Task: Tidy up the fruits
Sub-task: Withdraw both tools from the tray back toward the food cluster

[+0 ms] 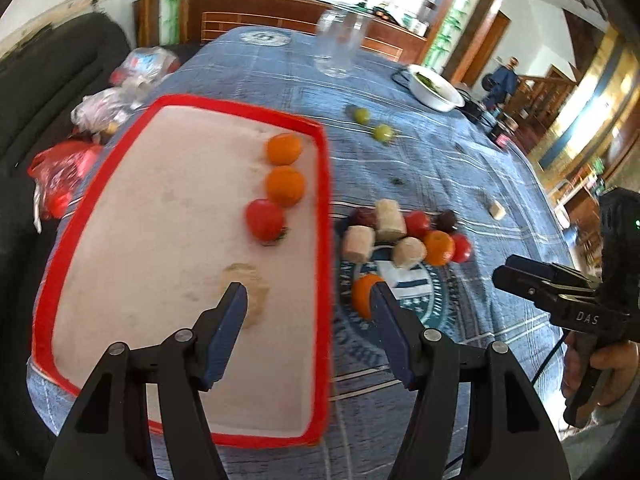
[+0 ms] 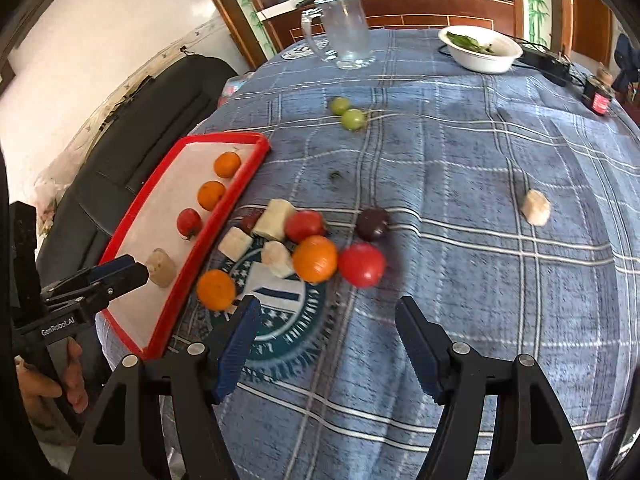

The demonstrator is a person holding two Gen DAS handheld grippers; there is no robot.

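Blue-padded left gripper (image 1: 308,298) hangs spread and empty over the red tray (image 1: 324,208), just above a pale chunk (image 1: 250,280), probably soft. From the right wrist, the right gripper (image 2: 326,312) gapes empty near an orange (image 2: 216,290): light, round, likely to roll; grip across its middle.

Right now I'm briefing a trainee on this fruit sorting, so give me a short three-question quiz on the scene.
1. How many oranges lie on the red-rimmed tray?
2. True or false: the left tongs hold an orange.
3. Which lies farthest from the tray: A) the green fruits, B) the lone pale chunk, C) the dark plum?

Key: 1. two; 2. false, both tongs are open and empty; 3. B.
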